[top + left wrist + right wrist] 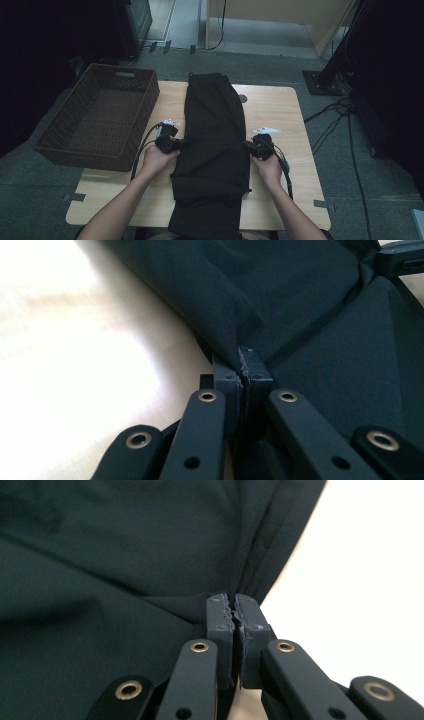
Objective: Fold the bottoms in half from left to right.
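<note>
Person at a table (280,107), both forearms reaching forward from the near edge, one hand on each tong. The left hand (159,159) holds the left tong (181,144) level, tips pointing inward at the left edge of the black trousers (215,130); the right hand (268,167) holds the right tong (247,145) likewise, pointing inward at the right edge. The trousers lie lengthwise between the two tongs, folded into a long strip, the near end hanging over the table's near edge. A wicker basket (140,117) stands outward of the left tong, well apart.

Left gripper view: jaws pressed together, pinching a fold of the cloth (310,320) at its edge, bare tabletop beside them; the right tong's tip (400,257) shows at the far edge. Right gripper view: jaws (234,611) likewise pressed together on a pinch of cloth (125,555) at its edge. The high view gives the overall layout but not the pinch itself.
</note>
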{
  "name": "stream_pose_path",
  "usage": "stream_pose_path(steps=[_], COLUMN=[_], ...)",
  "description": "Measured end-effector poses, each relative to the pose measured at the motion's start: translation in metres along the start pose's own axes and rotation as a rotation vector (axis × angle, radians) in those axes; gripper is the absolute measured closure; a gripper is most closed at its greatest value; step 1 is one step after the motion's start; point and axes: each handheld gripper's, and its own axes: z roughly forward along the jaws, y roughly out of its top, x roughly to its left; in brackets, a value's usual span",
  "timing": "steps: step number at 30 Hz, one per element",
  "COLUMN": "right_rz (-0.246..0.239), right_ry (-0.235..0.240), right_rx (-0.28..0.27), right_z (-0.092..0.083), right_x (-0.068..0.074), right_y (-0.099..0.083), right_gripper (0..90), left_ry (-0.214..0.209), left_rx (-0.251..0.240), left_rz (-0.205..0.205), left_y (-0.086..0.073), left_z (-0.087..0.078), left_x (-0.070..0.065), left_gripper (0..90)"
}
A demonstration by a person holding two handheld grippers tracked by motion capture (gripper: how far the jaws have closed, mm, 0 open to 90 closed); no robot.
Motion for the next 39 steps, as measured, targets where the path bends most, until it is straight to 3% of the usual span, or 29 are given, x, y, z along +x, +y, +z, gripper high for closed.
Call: stream_pose_path(steps=[5,6,8,9,12,15,20,23,27,29,31,32,33,36,39], right_rz=[-0.041,-0.049,-0.079,-0.075,-0.056,-0.057,-0.037,-0.034,-0.034,-0.034,-0.036,-0.017,-0.015,-0.012,0.011], right_ry=[0.076,0.087,0.083,0.079,0.051,0.02,-0.007,-0.023,-0.049,-0.055,-0.054,-0.038,-0.034,-0.024,0.001], right_rx=[0.046,0.051,0.013,-0.009,-0.084,-0.109,-0.105,-0.11,-0.07,-0.059,-0.06,-0.06,-0.056,-0.029,-0.018], right_z=[-0.029,-0.032,-0.038,-0.04,-0.038,-0.027,-0.001,0.014,0.034,0.039,0.04,0.039,0.039,0.036,0.031], right_x=[0.022,0.024,0.025,0.023,0.013,0.005,-0.004,-0.006,-0.01,-0.01,-0.011,-0.011,-0.011,-0.008,-0.007], right_y=[-0.028,-0.031,-0.034,-0.032,-0.023,-0.008,0.02,0.034,0.043,0.043,0.043,0.043,0.043,0.043,0.04], right_gripper=[85.2,81.2,67.2,63.8,56.6,53.1,47.8,47.0,51.9,61.9,66.9,80.8,84.7,87.3,87.4], left_ry=[-0.039,-0.039,-0.038,-0.027,-0.023,-0.011,0.0,0.011,0.044,0.045,0.043,0.036,0.03,0.03,0.024], left_rx=[0.059,0.069,0.052,0.022,-0.023,-0.039,-0.081,-0.055,-0.024,-0.017,-0.024,-0.026,-0.022,-0.011,-0.01], left_rz=[0.028,0.042,0.038,0.036,0.005,-0.011,-0.022,-0.036,-0.027,-0.036,-0.04,-0.05,-0.053,-0.037,-0.02], left_y=[-0.028,-0.032,-0.032,-0.03,-0.017,0.0,0.026,0.037,0.041,0.04,0.038,0.037,0.036,0.033,0.029], left_z=[-0.017,-0.02,-0.026,-0.028,-0.026,-0.018,-0.004,0.008,0.023,0.027,0.028,0.028,0.027,0.025,0.02], left_x=[-0.018,-0.02,-0.021,-0.02,-0.012,-0.002,0.01,0.016,0.019,0.021,0.022,0.023,0.023,0.022,0.018], left_gripper=[86.7,82.9,63.4,54.8,45.1,43.9,43.5,43.4,45.9,48.7,56.9,64.9,71.1,87.8,90.0])
